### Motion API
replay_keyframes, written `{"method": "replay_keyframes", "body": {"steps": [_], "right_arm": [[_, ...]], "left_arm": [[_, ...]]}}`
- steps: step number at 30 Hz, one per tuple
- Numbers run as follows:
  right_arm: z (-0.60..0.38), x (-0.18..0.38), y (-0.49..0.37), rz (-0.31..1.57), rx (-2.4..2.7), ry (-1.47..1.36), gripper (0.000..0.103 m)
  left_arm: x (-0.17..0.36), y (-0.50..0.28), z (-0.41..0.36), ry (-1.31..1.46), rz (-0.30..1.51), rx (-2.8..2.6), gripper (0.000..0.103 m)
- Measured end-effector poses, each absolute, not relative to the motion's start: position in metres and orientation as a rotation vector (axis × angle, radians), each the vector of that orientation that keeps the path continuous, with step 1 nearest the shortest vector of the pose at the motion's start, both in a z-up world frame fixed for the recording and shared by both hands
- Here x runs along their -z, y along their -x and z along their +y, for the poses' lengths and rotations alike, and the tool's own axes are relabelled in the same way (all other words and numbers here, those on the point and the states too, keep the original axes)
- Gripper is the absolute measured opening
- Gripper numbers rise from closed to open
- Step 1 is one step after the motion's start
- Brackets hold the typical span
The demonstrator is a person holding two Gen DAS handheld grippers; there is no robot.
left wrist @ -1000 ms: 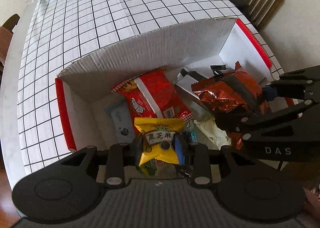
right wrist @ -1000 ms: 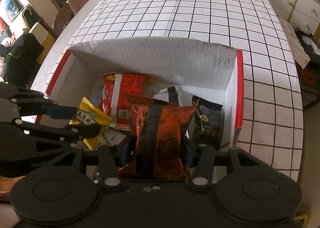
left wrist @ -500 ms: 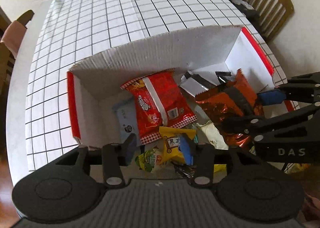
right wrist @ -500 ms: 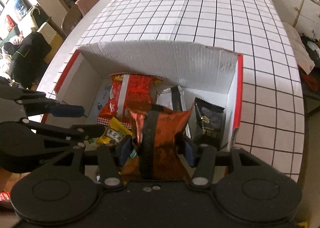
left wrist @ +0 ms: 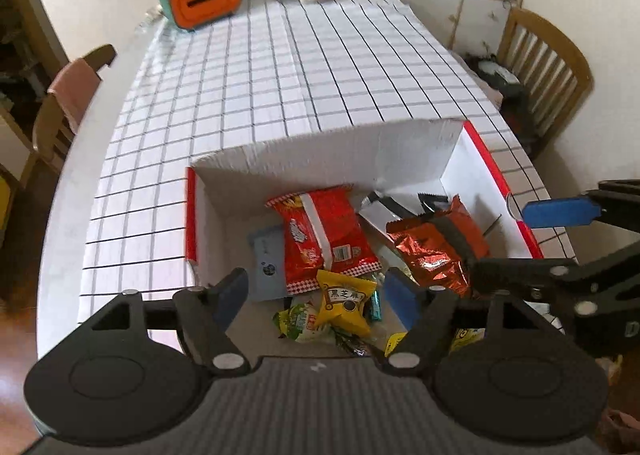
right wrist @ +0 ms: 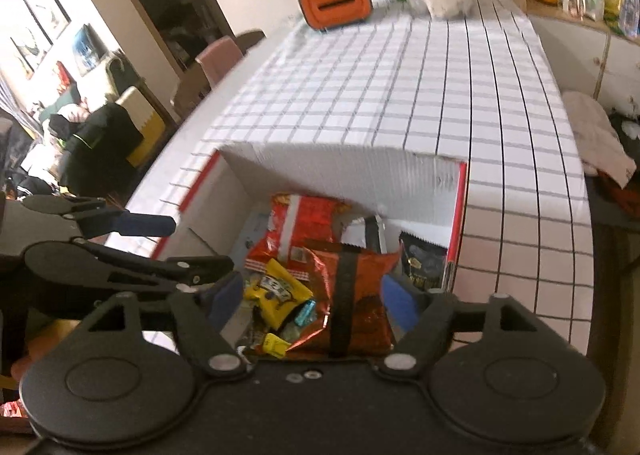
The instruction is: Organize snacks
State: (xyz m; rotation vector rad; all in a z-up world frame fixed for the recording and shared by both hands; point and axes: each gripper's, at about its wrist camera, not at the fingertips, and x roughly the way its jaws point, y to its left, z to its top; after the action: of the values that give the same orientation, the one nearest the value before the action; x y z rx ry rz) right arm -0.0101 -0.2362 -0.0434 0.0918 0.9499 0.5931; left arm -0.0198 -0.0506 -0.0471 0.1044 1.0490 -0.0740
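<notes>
Both wrist cameras look steeply down from the table's near edge, along their own fingers, into the open snack box [left wrist: 404, 151] [right wrist: 340, 171]. The left view sits left, the right view right. They share the box and the gridded tablecloth [left wrist: 304, 67] [right wrist: 420, 87] beyond.

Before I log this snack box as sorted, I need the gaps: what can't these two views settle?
- Box near wall: both views, hidden behind each claw's body.
- Small packets under the yellow packet: left view, overlapped; labels too small.
- Black packet: right view, print blurred; left view, mostly behind the orange foil bag.
- Blue packet: partly under the red bag.
</notes>
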Motion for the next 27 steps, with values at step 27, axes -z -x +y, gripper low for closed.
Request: {"method": "replay_keyframes", "body": {"steps": [27], "right_arm": [[-0.252, 0.006, 0.084, 0.703, -0.564, -0.120, 0.103]], "left_arm": [[-0.001, 0.093, -0.052, -0.016, 0.827, -0.003, 0.098]]}}
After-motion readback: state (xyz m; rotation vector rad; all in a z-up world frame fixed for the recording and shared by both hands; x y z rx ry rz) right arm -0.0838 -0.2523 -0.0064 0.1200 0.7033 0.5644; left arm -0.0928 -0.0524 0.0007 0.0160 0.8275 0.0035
